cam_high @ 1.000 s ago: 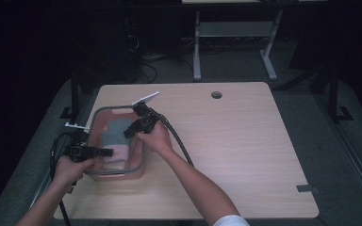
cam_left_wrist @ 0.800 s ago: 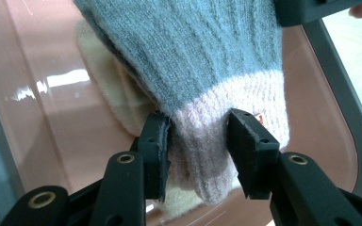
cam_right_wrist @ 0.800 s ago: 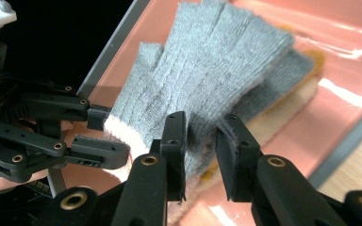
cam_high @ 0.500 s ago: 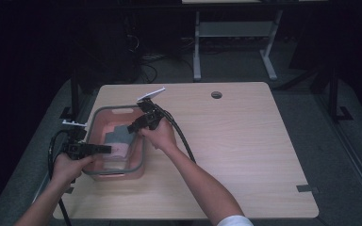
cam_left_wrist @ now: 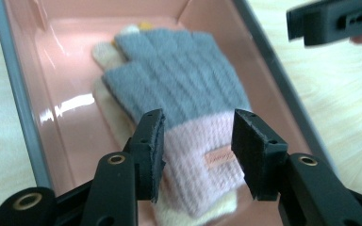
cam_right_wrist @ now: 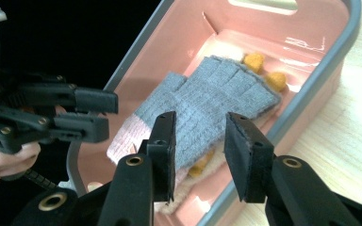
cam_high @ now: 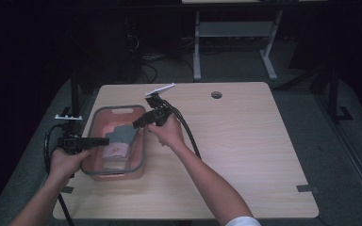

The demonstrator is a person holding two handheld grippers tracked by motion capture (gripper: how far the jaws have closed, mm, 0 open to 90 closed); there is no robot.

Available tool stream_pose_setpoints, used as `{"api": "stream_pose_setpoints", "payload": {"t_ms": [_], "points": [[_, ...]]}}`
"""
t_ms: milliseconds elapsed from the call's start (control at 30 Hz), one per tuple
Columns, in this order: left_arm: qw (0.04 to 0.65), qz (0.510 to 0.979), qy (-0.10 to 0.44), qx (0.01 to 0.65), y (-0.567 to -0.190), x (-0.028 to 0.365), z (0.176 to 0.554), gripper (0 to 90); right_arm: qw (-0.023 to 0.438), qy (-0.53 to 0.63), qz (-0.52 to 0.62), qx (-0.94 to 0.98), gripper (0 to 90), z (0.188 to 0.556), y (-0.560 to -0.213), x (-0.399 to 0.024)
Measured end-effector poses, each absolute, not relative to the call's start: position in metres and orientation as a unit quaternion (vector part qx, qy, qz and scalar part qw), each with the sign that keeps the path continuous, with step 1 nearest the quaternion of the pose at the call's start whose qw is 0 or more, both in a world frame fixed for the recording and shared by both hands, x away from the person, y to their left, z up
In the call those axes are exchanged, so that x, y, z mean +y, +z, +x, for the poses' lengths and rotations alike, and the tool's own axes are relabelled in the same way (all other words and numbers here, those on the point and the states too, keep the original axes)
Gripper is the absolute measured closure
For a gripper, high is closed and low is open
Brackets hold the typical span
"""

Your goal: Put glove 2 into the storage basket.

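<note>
My left tool (cam_left_wrist: 198,155) and right tool (cam_right_wrist: 200,155) have both just been spreading, nothing pinched. The grey-and-pink glove (cam_left_wrist: 188,99) lies in the pink bin (cam_high: 99,172), seemingly atop a cream one, at nine o'clock on the tabletop (cam_high: 245,141).

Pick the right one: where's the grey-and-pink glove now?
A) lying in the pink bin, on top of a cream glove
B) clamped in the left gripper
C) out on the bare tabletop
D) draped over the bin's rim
A: the grey-and-pink glove lies flat inside the pink bin on top of a cream glove, and the left gripper stands open with nothing between its jaws.
</note>
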State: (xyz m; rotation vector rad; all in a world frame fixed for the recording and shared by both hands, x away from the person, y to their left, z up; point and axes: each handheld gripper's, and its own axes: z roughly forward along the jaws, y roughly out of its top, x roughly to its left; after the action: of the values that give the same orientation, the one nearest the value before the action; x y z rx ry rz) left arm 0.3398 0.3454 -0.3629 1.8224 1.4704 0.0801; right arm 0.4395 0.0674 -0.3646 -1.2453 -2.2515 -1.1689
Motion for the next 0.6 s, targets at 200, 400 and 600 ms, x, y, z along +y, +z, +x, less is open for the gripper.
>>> {"api": "stream_pose_setpoints", "payload": {"t_ms": [200,400,600], "points": [[0.411,0.710,0.028,0.572,-0.353,0.341,0.342,49.4,0.168,-0.425,-0.433,-0.777,61.4,0.438,-0.360,0.054],[0.425,0.712,0.025,0.557,-0.346,0.328,0.342,47.4,0.167,-0.439,-0.437,-0.767,60.0,0.435,-0.353,0.036],[0.430,0.722,0.021,0.541,-0.343,0.313,0.346,44.8,0.163,-0.444,-0.445,-0.760,58.6,0.434,-0.350,0.015]]}}
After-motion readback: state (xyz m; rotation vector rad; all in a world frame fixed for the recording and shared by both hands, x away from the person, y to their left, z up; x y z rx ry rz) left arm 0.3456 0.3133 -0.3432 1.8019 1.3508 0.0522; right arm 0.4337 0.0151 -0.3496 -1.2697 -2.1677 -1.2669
